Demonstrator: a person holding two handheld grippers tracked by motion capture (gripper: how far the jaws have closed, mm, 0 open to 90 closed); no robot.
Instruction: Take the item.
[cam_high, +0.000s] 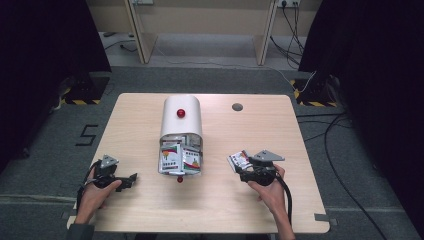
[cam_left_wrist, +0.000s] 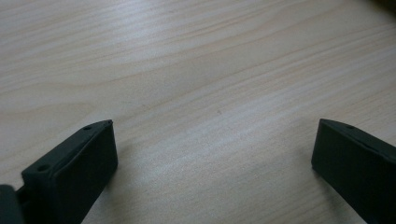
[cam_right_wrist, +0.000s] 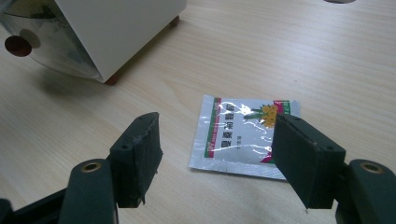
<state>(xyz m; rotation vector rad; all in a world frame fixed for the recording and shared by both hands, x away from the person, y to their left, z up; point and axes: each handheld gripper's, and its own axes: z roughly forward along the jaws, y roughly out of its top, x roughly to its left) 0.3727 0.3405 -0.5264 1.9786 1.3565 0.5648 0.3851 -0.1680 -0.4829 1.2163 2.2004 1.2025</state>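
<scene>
A white round-topped box (cam_high: 181, 117) with a red knob (cam_high: 181, 113) stands mid-table. Its clear front flap (cam_high: 180, 162) is down, and several printed sachets show inside. One silver sachet (cam_right_wrist: 243, 135) with red-green print lies flat on the wood right of the box (cam_right_wrist: 116, 32), also visible in the high view as the sachet (cam_high: 239, 159). My right gripper (cam_right_wrist: 217, 140) is open, its jaws standing on either side of the sachet's near edge, apart from it; a hand holds this gripper (cam_high: 240, 171). My left gripper (cam_high: 130, 180) rests open near the table's front left, its jaws (cam_left_wrist: 215, 123) over bare wood.
The wooden table (cam_high: 150, 210) has a grey round plug (cam_high: 237, 106) at the back right. Cables (cam_high: 345, 150) trail on the floor to the right, and dark curtains hang on both sides. A bare stretch of wood lies between the grippers.
</scene>
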